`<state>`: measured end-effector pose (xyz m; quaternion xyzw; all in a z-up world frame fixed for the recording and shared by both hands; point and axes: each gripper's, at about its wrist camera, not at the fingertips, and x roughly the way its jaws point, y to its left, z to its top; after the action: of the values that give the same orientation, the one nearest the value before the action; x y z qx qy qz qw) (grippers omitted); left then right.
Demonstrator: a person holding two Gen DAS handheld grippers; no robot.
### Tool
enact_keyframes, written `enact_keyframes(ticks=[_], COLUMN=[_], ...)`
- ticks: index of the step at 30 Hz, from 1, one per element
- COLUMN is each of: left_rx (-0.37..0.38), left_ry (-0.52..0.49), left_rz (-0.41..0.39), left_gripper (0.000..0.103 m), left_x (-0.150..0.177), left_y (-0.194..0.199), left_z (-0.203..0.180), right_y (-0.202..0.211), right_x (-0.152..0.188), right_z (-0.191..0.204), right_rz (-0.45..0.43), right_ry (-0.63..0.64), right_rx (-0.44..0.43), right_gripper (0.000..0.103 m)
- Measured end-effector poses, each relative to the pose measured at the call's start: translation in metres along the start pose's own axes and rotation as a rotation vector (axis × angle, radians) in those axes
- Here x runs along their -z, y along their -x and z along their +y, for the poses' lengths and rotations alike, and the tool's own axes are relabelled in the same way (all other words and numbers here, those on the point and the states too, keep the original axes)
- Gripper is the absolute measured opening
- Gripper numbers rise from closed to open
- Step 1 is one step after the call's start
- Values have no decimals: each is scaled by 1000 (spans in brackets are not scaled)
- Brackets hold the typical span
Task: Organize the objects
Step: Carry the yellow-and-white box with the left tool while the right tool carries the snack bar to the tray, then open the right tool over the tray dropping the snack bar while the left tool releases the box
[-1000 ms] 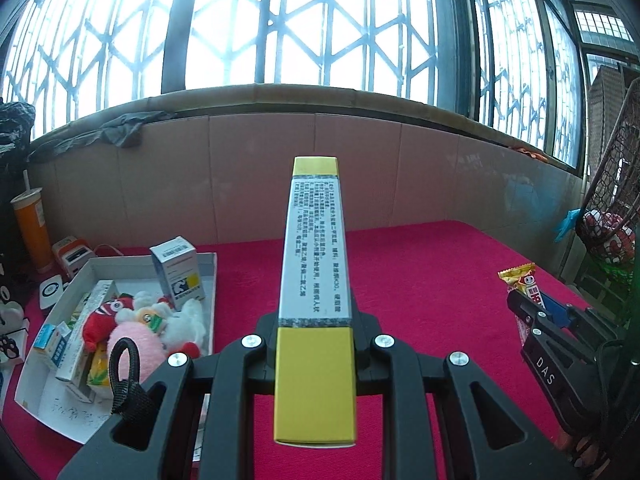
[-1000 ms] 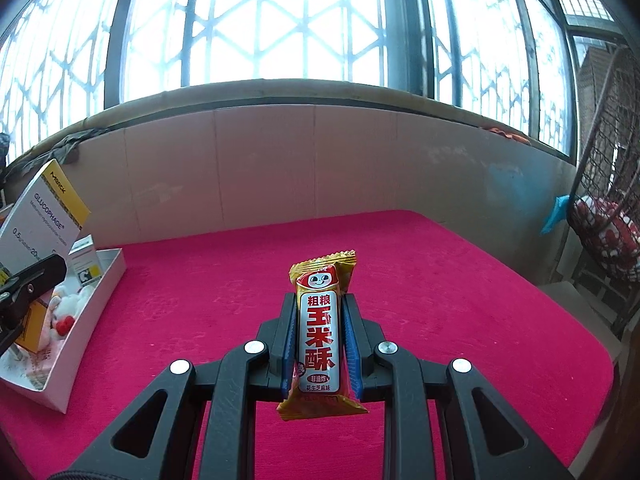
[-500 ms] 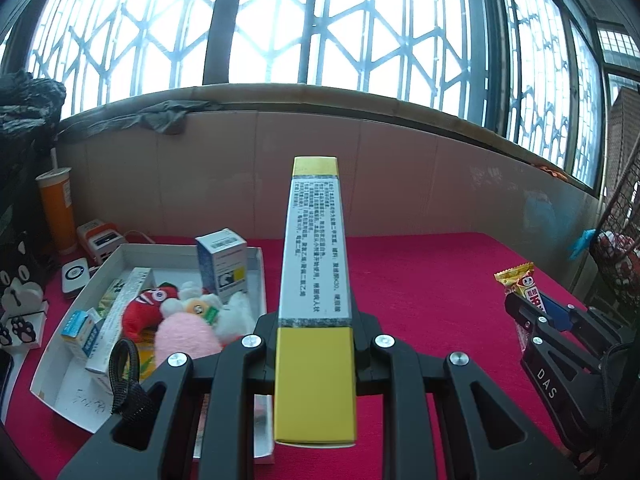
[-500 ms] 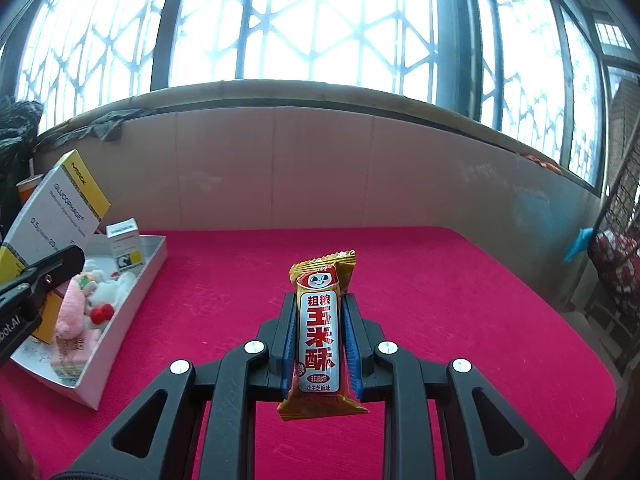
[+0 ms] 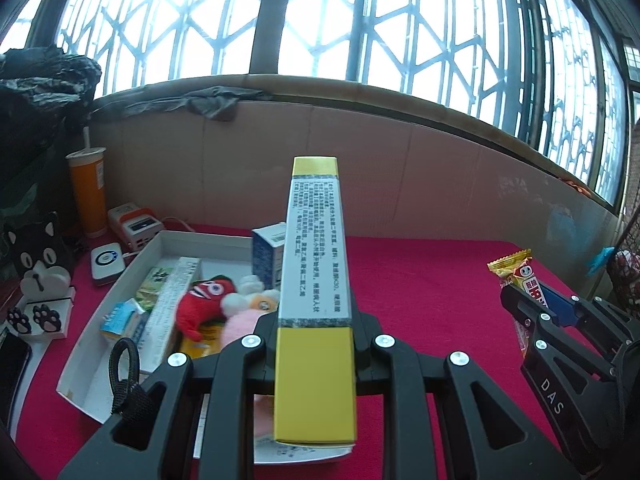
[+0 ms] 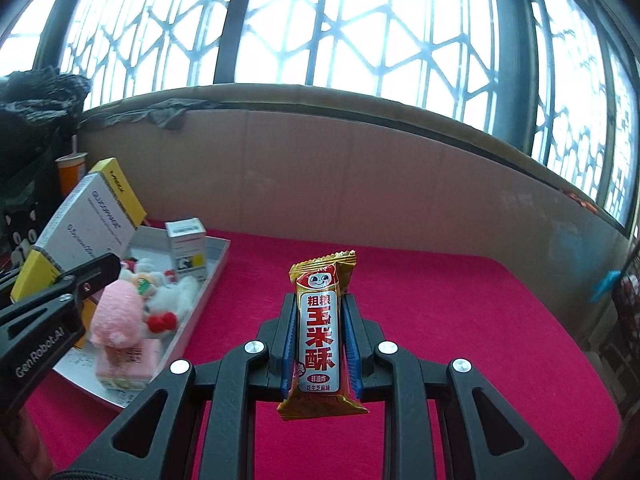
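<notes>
My left gripper (image 5: 316, 320) is shut on a long yellow-and-white medicine box (image 5: 316, 264), held above the near right part of a white tray (image 5: 80, 368). The box also shows in the right wrist view (image 6: 80, 224). My right gripper (image 6: 322, 320) is shut on a red-and-gold snack bar (image 6: 322, 328), held above the red cloth to the right of the tray (image 6: 208, 288). The snack bar shows at the right of the left wrist view (image 5: 516, 276). The tray holds plush toys (image 5: 204, 300), a small blue-white box (image 5: 268, 256) and flat packets.
An orange cup (image 5: 88, 192), a small orange-white device (image 5: 134, 226), a white puck (image 5: 106, 260) and a cat figure (image 5: 36, 264) stand left of the tray. A cardboard wall (image 5: 400, 184) runs along the back. A mesh basket (image 5: 628, 272) hangs at the right.
Both grippers have swung left with their loads. The tray has come nearer to the middle of both views. Neither grip has changed.
</notes>
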<state>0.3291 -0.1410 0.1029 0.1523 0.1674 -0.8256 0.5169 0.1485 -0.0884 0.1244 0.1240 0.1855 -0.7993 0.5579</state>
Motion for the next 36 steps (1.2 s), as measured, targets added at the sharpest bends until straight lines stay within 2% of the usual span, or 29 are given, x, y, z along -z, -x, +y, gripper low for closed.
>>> enact_keyframes(ticks=[11, 26, 36], left_rx=[-72, -152, -133], left_ry=[54, 50, 41], left_rz=[5, 26, 76], left_gripper=[20, 21, 21], left_x=[-7, -19, -51], left_y=[2, -7, -25], left_z=[47, 93, 134], right_y=[-3, -6, -40], right_x=[-17, -42, -61], right_z=[44, 102, 141], right_rz=[-9, -16, 142], right_ry=[60, 147, 116], right_rx=[-81, -199, -371], right_gripper=[23, 23, 23])
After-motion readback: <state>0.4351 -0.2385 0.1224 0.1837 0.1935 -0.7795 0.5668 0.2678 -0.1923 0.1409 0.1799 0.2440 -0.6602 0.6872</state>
